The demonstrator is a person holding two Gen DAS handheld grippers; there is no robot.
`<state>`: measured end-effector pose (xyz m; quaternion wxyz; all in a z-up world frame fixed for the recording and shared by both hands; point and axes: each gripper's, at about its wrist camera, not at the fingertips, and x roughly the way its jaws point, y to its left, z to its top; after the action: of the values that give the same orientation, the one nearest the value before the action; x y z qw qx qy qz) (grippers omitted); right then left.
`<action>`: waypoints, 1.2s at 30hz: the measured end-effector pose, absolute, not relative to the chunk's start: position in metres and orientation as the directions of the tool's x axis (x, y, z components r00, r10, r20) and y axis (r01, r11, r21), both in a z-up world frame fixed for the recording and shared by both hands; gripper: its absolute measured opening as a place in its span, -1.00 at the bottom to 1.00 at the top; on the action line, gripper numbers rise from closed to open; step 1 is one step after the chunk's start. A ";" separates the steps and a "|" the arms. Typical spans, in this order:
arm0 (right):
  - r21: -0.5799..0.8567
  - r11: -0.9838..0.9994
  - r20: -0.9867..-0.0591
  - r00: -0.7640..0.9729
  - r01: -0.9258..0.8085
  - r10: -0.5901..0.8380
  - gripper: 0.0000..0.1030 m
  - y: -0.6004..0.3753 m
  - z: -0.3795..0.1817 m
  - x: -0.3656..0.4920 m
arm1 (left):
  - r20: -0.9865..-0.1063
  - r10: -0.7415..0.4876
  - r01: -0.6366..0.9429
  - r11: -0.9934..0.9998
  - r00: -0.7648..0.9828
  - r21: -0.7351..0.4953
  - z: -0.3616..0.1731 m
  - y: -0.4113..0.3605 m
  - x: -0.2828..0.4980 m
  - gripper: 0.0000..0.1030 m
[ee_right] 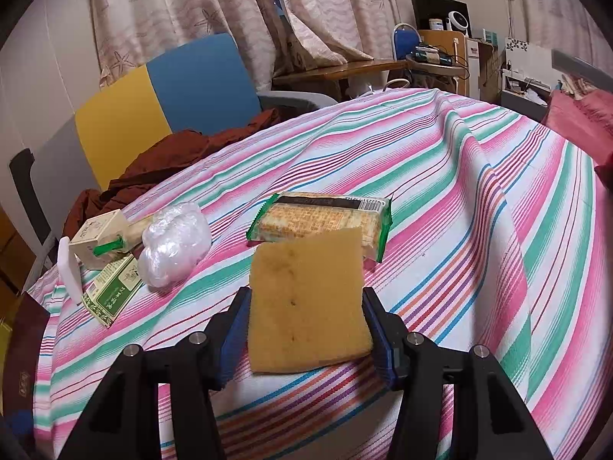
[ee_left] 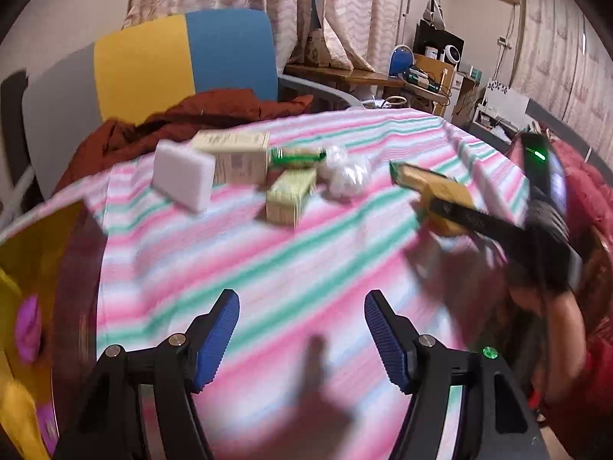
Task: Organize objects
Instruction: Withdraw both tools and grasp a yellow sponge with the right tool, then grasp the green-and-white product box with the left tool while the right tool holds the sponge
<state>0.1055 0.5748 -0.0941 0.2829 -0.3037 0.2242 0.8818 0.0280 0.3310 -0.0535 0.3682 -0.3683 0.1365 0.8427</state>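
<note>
Right wrist view: our right gripper (ee_right: 304, 318) has its jaws closed on the yellow sponge (ee_right: 306, 303), pads pressing its left and right edges. Sponge sits flat-ish, face up twd the camera, long axis running fwd along the fingers, far edge pointing at the cracker pack (ee_right: 322, 222). Pack lies on the striped cloth (ee_right: 440, 176) just beyond the sponge, long axis crosswise to our jaws; sponge's far edge overlaps it in view, contact can't be told.

Rest of the group sits off to the left: plastic wrap ball (ee_right: 174, 245), green box (ee_right: 111, 295), beige carton (ee_right: 101, 235), white sponge (ee_right: 71, 268) at the table edge. So the pile lies fwd-left of the held sponge; we'd judge the next move swings that way, if sponges go together.

Left wrist view is motion-blurred. Left gripper (ee_left: 302, 341) has jaws wide, nothing between, above bare cloth. Right arm is clearly the one on the job; left is well apart from any item.
</note>
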 end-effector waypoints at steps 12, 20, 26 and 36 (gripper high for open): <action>0.256 -0.736 -0.645 -0.678 -0.627 0.353 0.11 0.579 -0.098 0.109 | -0.762 0.442 -0.696 -0.717 -0.473 0.016 -0.073 0.404 -0.056 0.40; 0.253 -0.737 -0.644 -0.678 -0.627 0.355 0.11 0.580 -0.100 0.107 | -0.771 0.474 -0.714 -0.699 -0.425 -0.037 -0.091 0.409 -0.066 -0.28; 0.245 -0.738 -0.645 -0.674 -0.628 0.359 0.11 0.580 -0.100 0.107 | -0.753 0.460 -0.723 -0.690 -0.470 0.029 -0.091 0.408 -0.051 -0.35; 0.230 -0.740 -0.648 -0.667 -0.631 0.368 0.11 0.578 -0.099 0.107 | -0.734 0.492 -0.691 -0.722 -0.469 -0.042 -0.090 0.368 -0.034 -0.40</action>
<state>0.1067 0.5783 -0.0986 0.2822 -0.2944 0.2240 0.8852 -0.0340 0.3682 -0.0898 0.3491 -0.3789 0.1315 0.8469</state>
